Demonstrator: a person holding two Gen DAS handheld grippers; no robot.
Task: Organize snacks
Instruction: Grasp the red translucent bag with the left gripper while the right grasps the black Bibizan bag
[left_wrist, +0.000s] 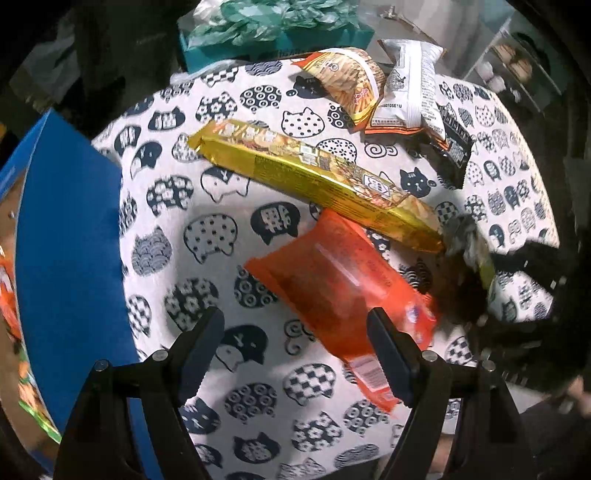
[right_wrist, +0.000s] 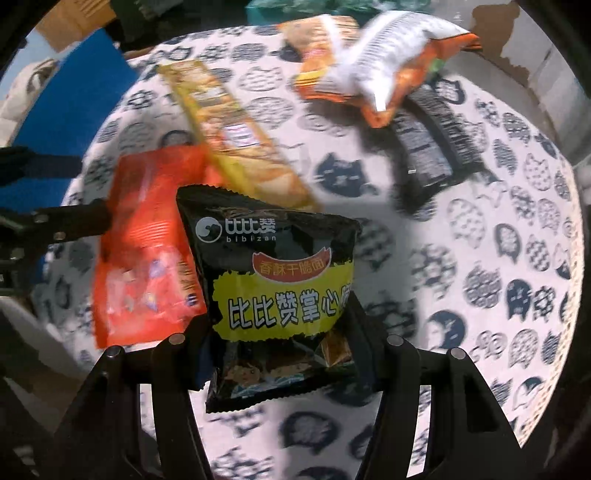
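Observation:
My right gripper (right_wrist: 280, 332) is shut on a black and yellow snack packet (right_wrist: 280, 288), held upright above the cat-patterned cloth (right_wrist: 480, 258). The left gripper (left_wrist: 295, 354) points straight down and stands open over the cloth. An orange packet (left_wrist: 332, 288) lies flat under it, its lower end beneath the right fingertip (left_wrist: 391, 358). A long gold packet (left_wrist: 314, 177) lies diagonally just beyond it. In the right wrist view the orange packet (right_wrist: 147, 251) and gold packet (right_wrist: 236, 136) lie left of and behind the held packet.
A blue box (left_wrist: 70, 240) stands at the table's left edge with orange and green packets inside. More packets (left_wrist: 395, 88) are piled at the far side, with black ones (right_wrist: 428, 147) beside them. A teal box with green plastic (left_wrist: 273, 29) sits behind the table.

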